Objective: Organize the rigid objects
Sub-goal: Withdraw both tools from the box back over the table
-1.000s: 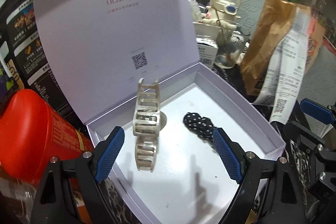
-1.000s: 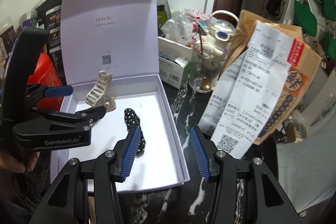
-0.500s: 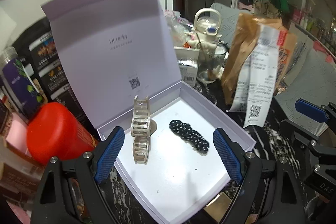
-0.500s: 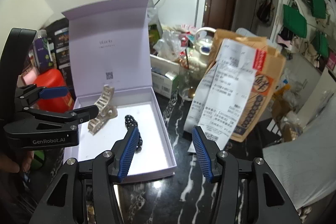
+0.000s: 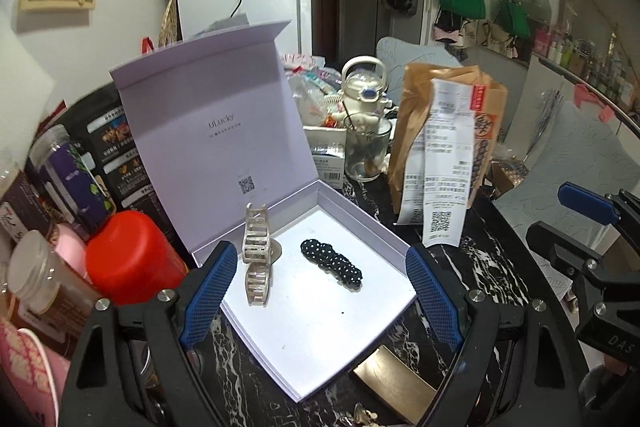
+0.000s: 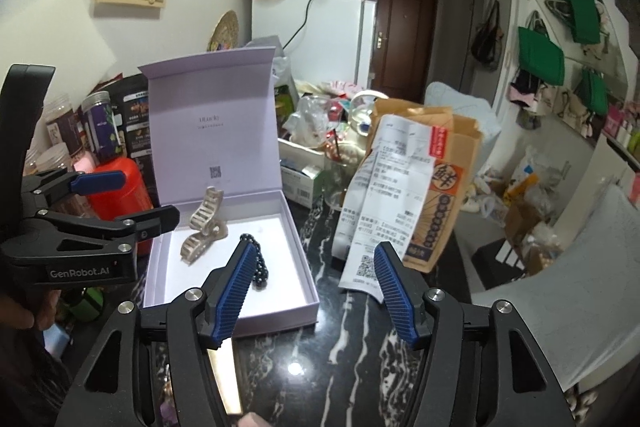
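Note:
A pale lilac gift box [image 5: 320,331] [image 6: 280,307] lies on the black marble table with its lid standing up behind it. Inside rest a beige claw hair clip [image 5: 256,259] [image 6: 202,231] on the left and a black dotted hair clip [image 5: 332,263] [image 6: 258,263] to its right. My left gripper [image 5: 318,297] hangs open above the box's near edge, nothing between its blue pads. My right gripper [image 6: 316,291] is over the table just right of the box; its jaws are opening and hold nothing.
A red canister [image 5: 128,259] and jars crowd the box's left side. A brown paper bag with a long receipt [image 5: 444,163] [image 6: 400,195], a glass cup [image 5: 366,151] and small cartons stand behind and right. A gold flat piece [image 5: 394,379] lies near the box's front corner.
Both grippers have pulled back and risen away from the box, so it looks smaller and more of the room shows. The right jaws have spread wider. Both clips stay in place.

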